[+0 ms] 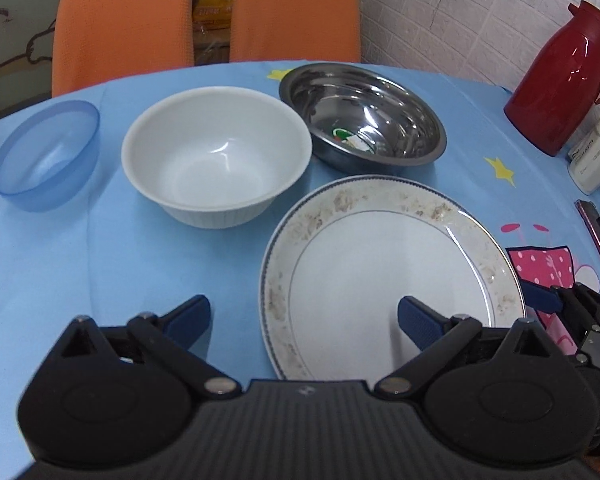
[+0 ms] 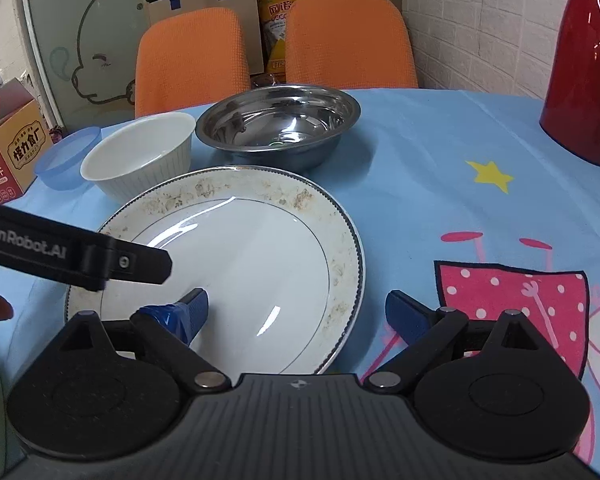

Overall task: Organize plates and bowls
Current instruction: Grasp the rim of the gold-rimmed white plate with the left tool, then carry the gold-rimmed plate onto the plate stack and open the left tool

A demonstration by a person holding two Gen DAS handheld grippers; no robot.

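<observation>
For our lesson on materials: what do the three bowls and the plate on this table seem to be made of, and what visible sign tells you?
Blue bowl: probably plastic, translucent; the cloth shows through.
White bowl: likely ceramic or melamine, opaque, glossy, ribbed outside.
Metal bowl: probably stainless steel, polished; mirror-like reflections.
Plate: likely glazed porcelain, shiny highlights, worn printed rim pattern.

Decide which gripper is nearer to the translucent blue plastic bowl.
Left. The left gripper straddles the white plate's left rim, on the translucent blue plastic bowl's side; the right gripper straddles its right rim, farther away.
</observation>
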